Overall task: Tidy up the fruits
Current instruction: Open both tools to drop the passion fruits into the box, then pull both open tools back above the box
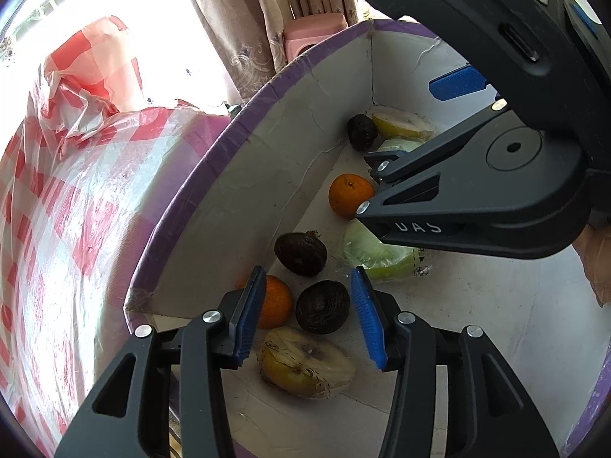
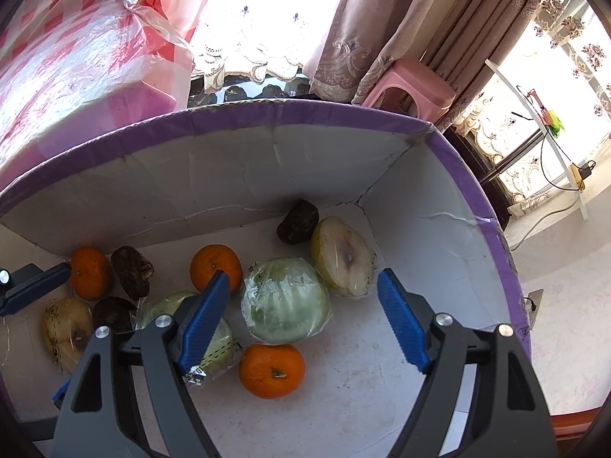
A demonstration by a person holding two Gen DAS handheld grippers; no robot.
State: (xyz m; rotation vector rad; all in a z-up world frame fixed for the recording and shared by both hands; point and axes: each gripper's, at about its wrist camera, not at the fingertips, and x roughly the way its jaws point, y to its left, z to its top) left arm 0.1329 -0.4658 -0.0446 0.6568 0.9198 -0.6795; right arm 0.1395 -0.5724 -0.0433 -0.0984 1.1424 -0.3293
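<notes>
Over the purple-rimmed box (image 2: pixel 305 114) you are holding both grippers open and empty: the left gripper (image 1: pixel 309 316) is hanging above a dark fruit (image 1: pixel 322 307), the right gripper (image 2: pixel 305 316) above the wrapped green fruit (image 2: pixel 284 301). You are looking mid-sort, between placements; next you are needing to pick one fruit and lower squarely around it.

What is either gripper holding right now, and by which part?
Nothing. The left gripper and the right gripper both hang open over the fruit in the purple-rimmed box, with no pad pressing on any piece.
</notes>
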